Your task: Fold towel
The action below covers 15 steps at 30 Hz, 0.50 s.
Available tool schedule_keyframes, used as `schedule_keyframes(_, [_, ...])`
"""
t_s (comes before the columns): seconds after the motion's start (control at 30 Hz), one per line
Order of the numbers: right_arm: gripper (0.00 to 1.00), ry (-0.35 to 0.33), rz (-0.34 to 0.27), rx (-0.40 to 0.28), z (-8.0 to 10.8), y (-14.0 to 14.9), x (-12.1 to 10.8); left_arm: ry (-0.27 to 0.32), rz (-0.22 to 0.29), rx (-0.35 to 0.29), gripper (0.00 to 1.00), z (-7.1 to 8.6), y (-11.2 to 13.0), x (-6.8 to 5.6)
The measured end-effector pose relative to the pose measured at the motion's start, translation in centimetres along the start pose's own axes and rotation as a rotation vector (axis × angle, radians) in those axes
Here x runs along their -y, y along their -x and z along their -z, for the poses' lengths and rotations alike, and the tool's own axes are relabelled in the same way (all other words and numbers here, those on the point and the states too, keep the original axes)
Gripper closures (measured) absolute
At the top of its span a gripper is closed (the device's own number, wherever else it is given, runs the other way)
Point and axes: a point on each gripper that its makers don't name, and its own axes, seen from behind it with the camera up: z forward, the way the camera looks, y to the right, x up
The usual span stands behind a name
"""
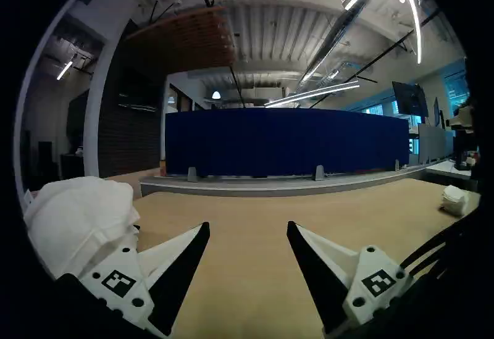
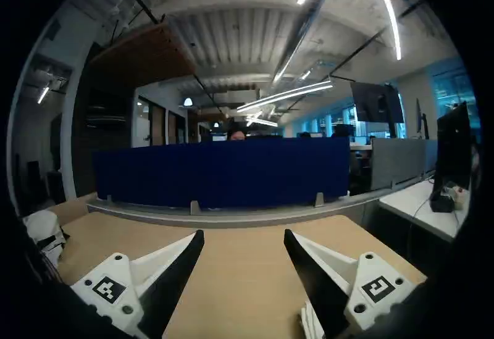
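Tags of black-and-white squares mark both fingers of the left tongs (image 1: 247,224) and of the right tongs (image 2: 243,231). Beyond them a blue divider (image 1: 284,141) runs along the far edge of the wooden table (image 1: 346,206). A person's head (image 2: 236,134) shows just above the divider, and a dark monitor (image 2: 454,147) stands off its right end. On the near side of the divider, a crumpled white towel (image 1: 80,221) lies just beside the left tongs' left finger; I cannot tell whether they touch. A folded white stack (image 2: 309,323) lies under the right tongs' right finger. Both tongs gape wide apart over the tabletop, gripping nothing.
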Motion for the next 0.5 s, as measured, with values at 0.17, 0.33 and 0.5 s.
schedule_keyframes(0.17, [0.0, 0.011, -0.01, -0.014, 0.0, 2.5, -1.0, 0.0, 0.0, 0.0, 0.07, 0.0, 0.0, -0.1])
schedule_keyframes(0.33, [0.0, 0.007, -0.012, -0.024, -0.1, 5.2, -1.2, 0.0, 0.0, 0.0, 0.07, -0.1, 0.0, -0.1])
schedule_keyframes(0.5, [0.0, 0.008, -0.024, -0.024, -0.2, 8.1, -1.3, 0.0, 0.0, 0.0, 0.07, -0.1, 0.0, -0.1])
